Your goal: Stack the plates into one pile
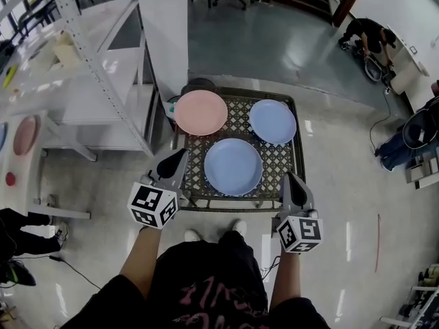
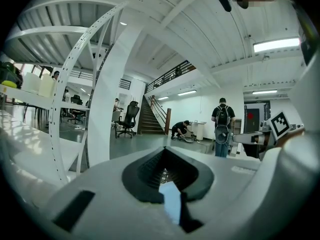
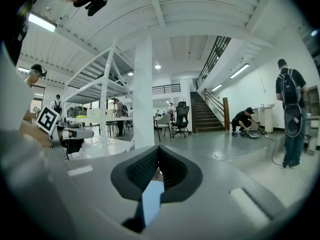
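Three plates lie apart on a small wire-mesh table (image 1: 278,162): a pink plate (image 1: 200,112) at the back left, a small blue plate (image 1: 272,121) at the back right, and a bigger blue plate (image 1: 233,166) in front. My left gripper (image 1: 182,153) hovers shut at the table's front left corner, beside the bigger blue plate and holding nothing. At the front right corner my right gripper (image 1: 287,175) is likewise shut and empty. In each gripper view, the left gripper (image 2: 167,152) and the right gripper (image 3: 158,150) show closed jaws, with a sliver of blue plate (image 2: 170,201) (image 3: 151,199) below.
A white shelving rack (image 1: 89,81) and a white pillar (image 1: 164,26) stand just left of the table. A dark round object (image 1: 199,83) sits behind the pink plate. People stand and crouch at the right (image 1: 367,36). My shoes (image 1: 236,228) are by the table's front edge.
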`<state>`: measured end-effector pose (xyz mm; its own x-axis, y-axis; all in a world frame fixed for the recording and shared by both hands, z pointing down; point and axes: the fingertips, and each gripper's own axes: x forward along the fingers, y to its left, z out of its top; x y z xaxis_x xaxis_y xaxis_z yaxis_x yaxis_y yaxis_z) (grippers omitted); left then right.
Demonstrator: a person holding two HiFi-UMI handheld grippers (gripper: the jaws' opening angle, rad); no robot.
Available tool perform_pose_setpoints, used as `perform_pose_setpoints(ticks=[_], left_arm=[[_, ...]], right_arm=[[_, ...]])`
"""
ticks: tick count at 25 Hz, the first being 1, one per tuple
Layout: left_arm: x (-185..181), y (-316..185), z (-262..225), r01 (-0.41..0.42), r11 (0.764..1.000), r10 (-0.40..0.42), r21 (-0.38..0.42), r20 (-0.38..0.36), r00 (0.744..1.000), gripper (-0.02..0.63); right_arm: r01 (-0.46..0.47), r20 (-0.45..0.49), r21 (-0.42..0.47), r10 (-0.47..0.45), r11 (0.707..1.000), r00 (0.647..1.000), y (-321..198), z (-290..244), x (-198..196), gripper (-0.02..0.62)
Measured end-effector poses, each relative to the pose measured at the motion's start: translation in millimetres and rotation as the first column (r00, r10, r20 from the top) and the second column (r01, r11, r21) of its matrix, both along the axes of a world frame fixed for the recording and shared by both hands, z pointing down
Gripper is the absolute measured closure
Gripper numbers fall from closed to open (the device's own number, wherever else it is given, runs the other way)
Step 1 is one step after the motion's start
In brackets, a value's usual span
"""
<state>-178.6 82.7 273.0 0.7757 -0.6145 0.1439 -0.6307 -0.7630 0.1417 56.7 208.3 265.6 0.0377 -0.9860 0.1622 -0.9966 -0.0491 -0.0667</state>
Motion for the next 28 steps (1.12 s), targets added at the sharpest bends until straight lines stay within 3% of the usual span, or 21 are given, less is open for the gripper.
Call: perform_pose_setpoints(ticks=[15,28], left_arm=[[15,-14,25,0.031,0.998,-0.029,-0.053,0.035,0.999,0.606],[63,-42,47,0.098,0.992,-0.088,-0.085,0.116,0.989,0.606]], right_arm=[[-0.001,0.025,-0.032,0.001,0.999,1.000,-18,19,27,0.584],[0.065,0.096,-0.073,-0.058,0.995,0.994,-64,50,83,0.584]])
